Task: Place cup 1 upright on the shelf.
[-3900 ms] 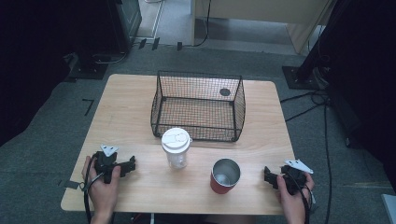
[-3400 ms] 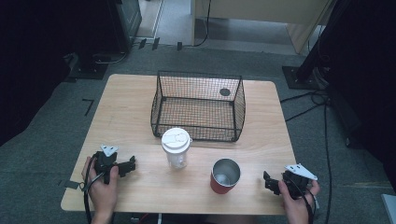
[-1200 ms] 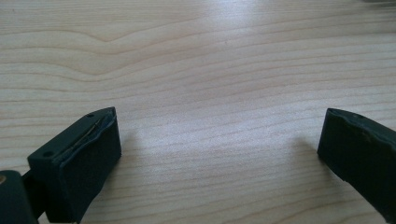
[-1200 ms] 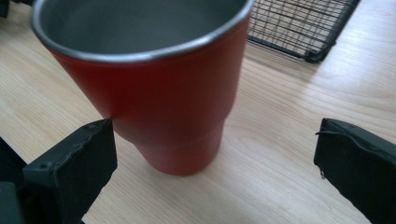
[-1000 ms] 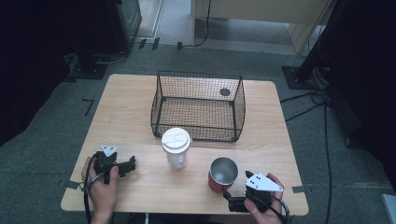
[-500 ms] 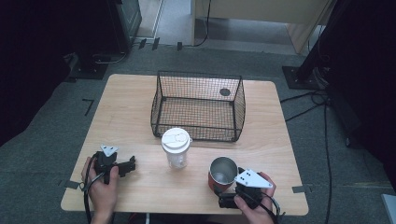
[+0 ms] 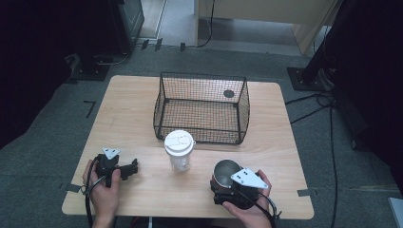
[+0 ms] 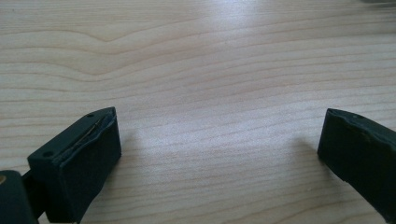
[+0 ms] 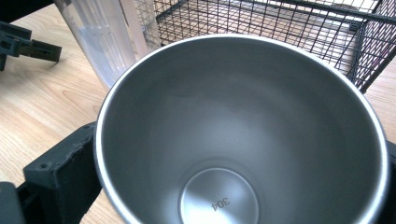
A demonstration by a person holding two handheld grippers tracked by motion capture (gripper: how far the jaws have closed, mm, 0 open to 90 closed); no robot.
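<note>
R gripper (image 7: 223,187): sitting near the counter's front edge, towards the front-right corner, w/ the grey plate on top; person's hand wrapping it from below.
R jaws: standing wide apart, one on each side of the steel cup (image 9: 243,135); left one is lying against the cup wall in the right gripper view, other mostly hidden behind the rim. Can't tell if they're squeezing yet.
Steel cup: standing upright on the counter (image 7: 133,118), just right of centre along the front edge, mouth facing up, nothing inside; "304" stamped on the bottom is showing in the right gripper view. Outer wall looking red low down in the high view.
Lidded cup (image 7: 179,149): clear plastic w/ white lid, standing upright just left of the steel cup, near but apart, in front of the basket's front wall.
Wire basket (image 7: 202,107): black mesh, sitting mid-counter towards the back edge, a dark round thing inside by its back-right corner.
L gripper (image 7: 129,168): resting near the front-left corner, held by the person's hand, pointing towards the lidded cup, well apart from it.
L jaws: gaping wide w/ nothing between, only bare wood showing in the left gripper view.
</note>
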